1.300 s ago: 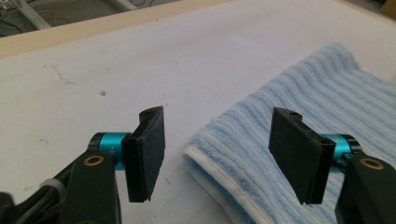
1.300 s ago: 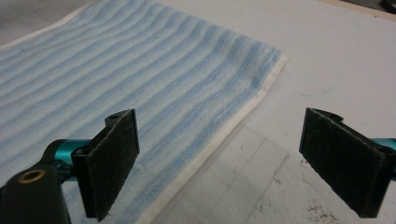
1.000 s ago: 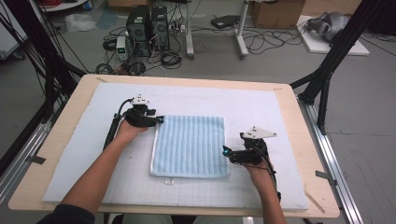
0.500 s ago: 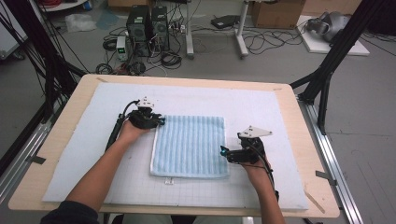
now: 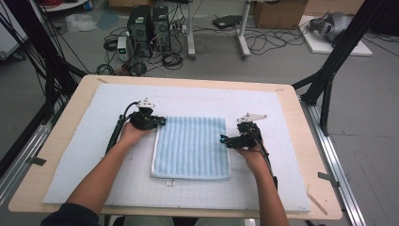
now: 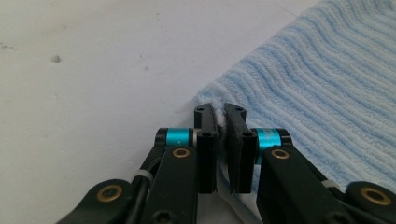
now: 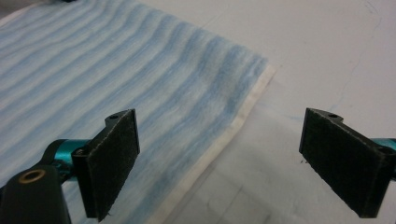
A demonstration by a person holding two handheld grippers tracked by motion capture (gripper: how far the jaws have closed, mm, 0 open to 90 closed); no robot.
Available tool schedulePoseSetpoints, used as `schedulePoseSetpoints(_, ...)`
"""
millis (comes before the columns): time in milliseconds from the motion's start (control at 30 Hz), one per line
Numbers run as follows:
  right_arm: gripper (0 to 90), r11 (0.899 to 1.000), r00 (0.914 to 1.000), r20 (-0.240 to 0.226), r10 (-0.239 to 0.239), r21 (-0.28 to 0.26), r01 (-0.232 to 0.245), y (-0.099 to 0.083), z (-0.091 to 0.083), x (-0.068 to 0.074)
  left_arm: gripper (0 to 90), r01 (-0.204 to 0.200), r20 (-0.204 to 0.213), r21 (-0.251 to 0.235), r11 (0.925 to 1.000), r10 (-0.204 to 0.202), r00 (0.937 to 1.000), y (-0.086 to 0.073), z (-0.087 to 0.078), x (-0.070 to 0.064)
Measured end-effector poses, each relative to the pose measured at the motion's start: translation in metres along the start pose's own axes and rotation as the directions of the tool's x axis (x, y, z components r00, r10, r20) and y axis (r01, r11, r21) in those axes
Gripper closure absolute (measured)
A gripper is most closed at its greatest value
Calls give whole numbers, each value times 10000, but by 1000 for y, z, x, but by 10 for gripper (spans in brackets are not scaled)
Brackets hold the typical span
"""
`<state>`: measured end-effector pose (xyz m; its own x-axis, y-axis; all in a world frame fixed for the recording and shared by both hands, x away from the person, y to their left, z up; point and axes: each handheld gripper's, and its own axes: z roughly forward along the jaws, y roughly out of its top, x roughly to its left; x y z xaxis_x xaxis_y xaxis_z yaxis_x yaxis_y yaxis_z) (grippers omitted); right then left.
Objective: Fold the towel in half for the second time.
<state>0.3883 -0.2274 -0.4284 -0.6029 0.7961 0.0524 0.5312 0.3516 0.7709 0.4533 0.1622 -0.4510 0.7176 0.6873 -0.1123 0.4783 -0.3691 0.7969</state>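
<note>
The right gripper (image 5: 225, 140) has edged closer to the light-blue ribbed towel (image 5: 193, 146) on the white mat (image 5: 89, 146), jaws wide over its edge; the left gripper (image 6: 220, 122) pinches the far-left corner

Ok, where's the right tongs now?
In the high view the right tongs sit open at the blue towel's right edge, about halfway along it, across from the left tongs.

Each hand-held gripper is black, with teal collars and brass-coloured rivets behind its flat pads; a grey three-cornered plate sits above the left hand-held gripper (image 5: 149, 119) and above the right hand-held gripper (image 5: 231, 140). Black cables trail back from both; a dark sleeve (image 5: 70, 216) covers the left upper arm.
</note>
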Motion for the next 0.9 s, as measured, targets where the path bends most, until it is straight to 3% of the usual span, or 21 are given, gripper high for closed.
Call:
schedulePoseSetpoints(100, 120, 9999, 9998, 119, 156, 65, -157, 10, 8, -7, 832, 82, 2, -22, 10000, -82, 10000, 0, 0, 0)
schedulePoseSetpoints(267, 206, 9993, 9993, -63, 363, 11, -363, 20, 22, -19, 832, 167, -16, -9, 9999, -167, 9999, 0, 0, 0)
schedulePoseSetpoints(400, 285, 9985, 9997, -144, 205, 510, -198, 28, 37, -21, 831, 243, 14, -13, 9997, -243, 9997, 0, 0, 1)
schedulePoseSetpoints(533, 421, 9961, 9991, -356, 242, 862, -211, 33, 52, -22, 832, 308, 29, -59, 9995, -308, 9995, -1, 0, 1)
schedulePoseSetpoints(633, 525, 9933, 9994, -131, 317, 1119, -301, 34, 59, -20, 833, 402, 79, -50, 9992, -402, 9992, -1, -1, 1)
schedulePoseSetpoints(667, 576, 9930, 9992, -38, 403, 1117, -396, 35, 59, -21, 833, 431, 97, -55, 9991, -431, 9990, -1, -1, 2)
schedulePoseSetpoints(733, 704, 9916, 9985, -288, 467, 1223, -429, 35, 58, -20, 838, 581, 147, -51, 9983, -581, 9982, -1, -1, 3)
schedulePoseSetpoints(800, 794, 9918, 9988, -441, 215, 1268, -157, 36, 58, -18, 842, 719, 138, -92, 9974, -718, 9973, -1, -1, 3)
schedulePoseSetpoints(900, 822, 9926, 9996, -249, -119, 1205, 148, 38, 57, -16, 847, 823, 69, -164, 9965, -822, 9966, -1, -2, 4)
